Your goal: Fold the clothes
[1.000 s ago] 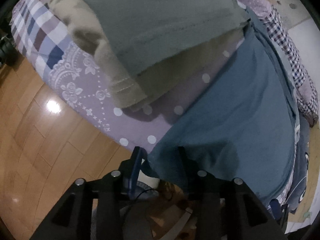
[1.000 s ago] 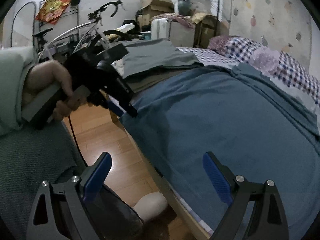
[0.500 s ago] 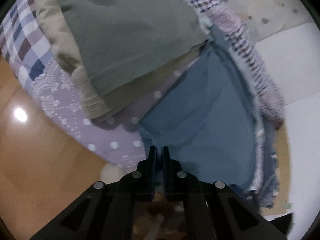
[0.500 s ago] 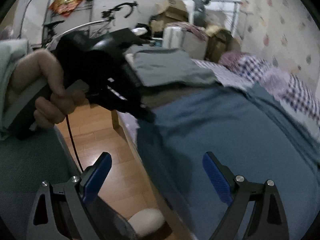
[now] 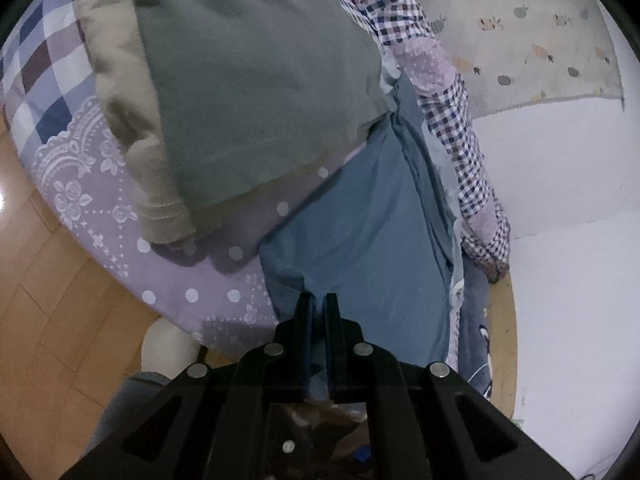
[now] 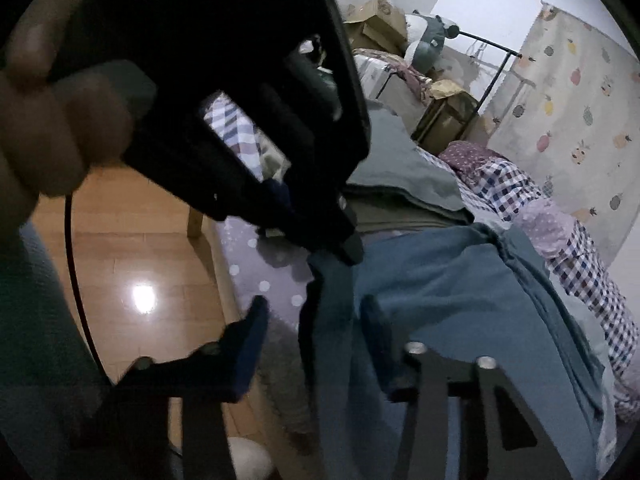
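A blue garment (image 5: 360,240) lies spread along the bed, its near corner lifted off the edge. My left gripper (image 5: 318,304) is shut on that corner. In the right wrist view the left gripper (image 6: 348,248) fills the upper left, held by a hand (image 6: 52,132), with the blue garment (image 6: 460,300) hanging from its tip. My right gripper (image 6: 312,332) is open just below, and the hanging edge of the cloth runs down between its two fingers. A folded grey-green garment (image 5: 248,80) rests on a beige one (image 5: 120,100) further up the bed.
The bed has a purple dotted sheet (image 5: 180,272) and checked bedding (image 5: 452,120) along the wall side. Wooden floor (image 6: 132,240) runs beside the bed on the left. Cardboard boxes (image 6: 380,20) and a metal rack stand beyond the bed's far end.
My left gripper went from open to shut on the blue garment's corner and lifted it. The right gripper moved in under it and its fingers narrowed around the hanging cloth.
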Tool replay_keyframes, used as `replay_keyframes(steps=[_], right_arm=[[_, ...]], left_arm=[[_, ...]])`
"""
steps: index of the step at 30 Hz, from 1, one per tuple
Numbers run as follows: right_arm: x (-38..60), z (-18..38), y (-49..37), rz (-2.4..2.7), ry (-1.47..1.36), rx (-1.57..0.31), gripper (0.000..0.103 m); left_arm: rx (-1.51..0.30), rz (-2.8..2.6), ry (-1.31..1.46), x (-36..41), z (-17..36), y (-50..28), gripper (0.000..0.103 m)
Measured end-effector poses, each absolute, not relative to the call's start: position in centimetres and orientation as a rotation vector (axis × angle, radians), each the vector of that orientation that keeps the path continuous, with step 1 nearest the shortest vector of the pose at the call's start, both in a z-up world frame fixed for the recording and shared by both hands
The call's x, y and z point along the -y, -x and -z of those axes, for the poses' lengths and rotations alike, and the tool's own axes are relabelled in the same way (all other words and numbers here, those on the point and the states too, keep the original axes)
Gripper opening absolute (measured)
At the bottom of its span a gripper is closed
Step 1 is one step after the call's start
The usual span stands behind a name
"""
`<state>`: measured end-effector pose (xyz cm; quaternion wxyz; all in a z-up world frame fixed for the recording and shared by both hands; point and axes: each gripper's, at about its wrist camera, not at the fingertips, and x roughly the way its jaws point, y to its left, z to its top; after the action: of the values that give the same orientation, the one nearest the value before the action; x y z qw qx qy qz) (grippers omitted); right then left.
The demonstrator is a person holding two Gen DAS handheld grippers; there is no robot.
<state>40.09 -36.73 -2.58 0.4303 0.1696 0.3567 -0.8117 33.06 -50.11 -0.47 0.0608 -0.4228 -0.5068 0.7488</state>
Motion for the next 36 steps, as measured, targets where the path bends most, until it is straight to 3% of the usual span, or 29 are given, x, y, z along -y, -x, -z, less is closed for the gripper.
replay_keyframes(steps=[1, 3, 4, 6, 11, 18, 20, 21, 22, 25, 30, 32, 34, 36], right_arm=[[36.8, 2.6, -40.0, 2.024, -0.431, -0.898, 0.013], [36.8, 2.3, -39.6, 2.018, -0.469, -0.878, 0.006], [36.7, 2.0, -39.4, 2.018, -0.485, -0.857, 0.005], [36.5, 1.3, -39.0, 2.018, -0.517, -0.809, 0.004], [35.9, -0.6, -38.6, 2.025, -0.577, -0.686, 0.004], [36.3, -1.8, -40.3, 2.012, -0.535, -0.68, 0.004], [36.5, -1.9, -40.8, 2.003, -0.524, -0.688, 0.004], [36.5, -1.9, -41.1, 1.998, -0.521, -0.692, 0.004], [36.6, -1.8, -41.3, 1.995, -0.518, -0.697, 0.004], [36.5, -1.7, -41.6, 2.0, -0.516, -0.704, 0.004], [35.8, -1.4, -41.5, 2.038, -0.527, -0.714, 0.004], [35.3, -1.3, -41.4, 2.067, -0.53, -0.718, 0.01], [34.8, -1.4, -41.3, 2.1, -0.513, -0.714, 0.04], [34.5, -1.5, -41.3, 2.13, -0.481, -0.716, 0.049]], left_arm=[[1.551, -2.266, 1.27, 50.4, 0.5, -33.3, 0.004], [1.591, -2.272, 1.259, 50.9, 0.7, -33.7, 0.011], [1.613, -2.291, 1.259, 51.1, 0.7, -33.8, 0.02], [1.646, -2.306, 1.247, 51.1, 0.7, -33.9, 0.052], [1.688, -2.31, 1.2, 50.6, 0.5, -34.3, 0.057], [1.721, -2.289, 1.087, 48.8, 0.1, -34.8, 0.058], [1.722, -2.302, 1.065, 48.5, 0.0, -34.9, 0.057], [1.726, -2.301, 1.059, 48.6, 0.0, -35.0, 0.047], [1.733, -2.297, 1.053, 48.8, 0.1, -35.1, 0.031], [1.75, -2.289, 1.036, 49.3, 0.3, -35.4, 0.006], [1.702, -2.325, 1.044, 49.2, 0.0, -35.3, 0.001], [1.702, -2.328, 1.035, 49.3, -0.1, -35.3, 0.001], [1.713, -2.328, 1.017, 49.4, -0.2, -35.4, 0.001], [1.72, -2.328, 1.004, 49.4, -0.3, -35.5, 0.001]])
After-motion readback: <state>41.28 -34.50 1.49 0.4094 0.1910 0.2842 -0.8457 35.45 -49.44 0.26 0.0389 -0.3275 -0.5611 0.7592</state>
